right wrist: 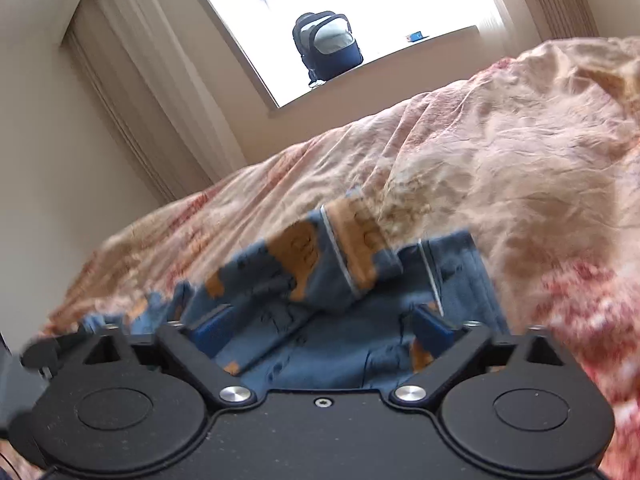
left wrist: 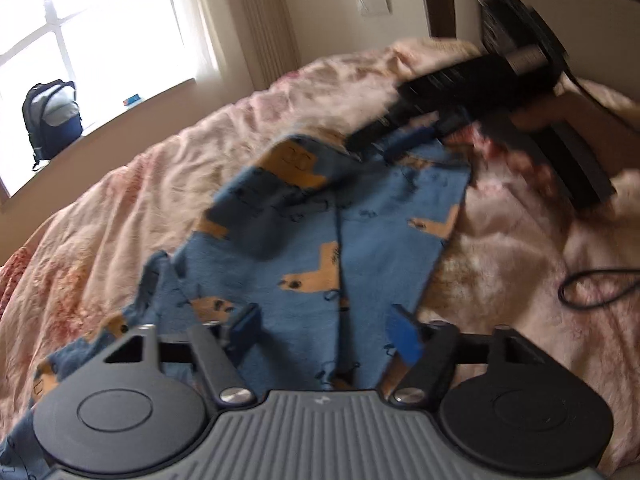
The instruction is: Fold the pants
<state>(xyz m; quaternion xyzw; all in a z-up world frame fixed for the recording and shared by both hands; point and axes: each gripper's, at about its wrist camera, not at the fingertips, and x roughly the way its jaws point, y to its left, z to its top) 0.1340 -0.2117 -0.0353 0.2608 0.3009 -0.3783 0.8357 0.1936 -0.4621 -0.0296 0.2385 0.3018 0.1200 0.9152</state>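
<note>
**Both grippers spread over pants on bed**

Left wrist view: The left gripper (left wrist: 324,330) is hovering with its jaws spread apart, and nothing is pinched between them. Its blue pads (left wrist: 406,334) are standing clear of the cloth. The pants (left wrist: 320,232), blue with tan figures, are lying on the bed (left wrist: 140,184), partly folded, with one flap turned over at the far end. The right gripper (left wrist: 372,142) is appearing blurred at the upper right, over the far edge of the pants; a hand (left wrist: 576,120) is holding its grip. A black cable (left wrist: 588,288) is lying on the bed at the right. A backpack (left wrist: 52,118) is sitting on the window sill (left wrist: 152,100).

Right wrist view: The right gripper (right wrist: 320,320) is standing with its jaws spread wide, gripping nothing. The pants (right wrist: 320,280) are lying directly below and ahead of it on the bed (right wrist: 500,160), a folded flap resting on top. The backpack (right wrist: 326,46) is showing on the sill (right wrist: 420,50) beyond.
</note>
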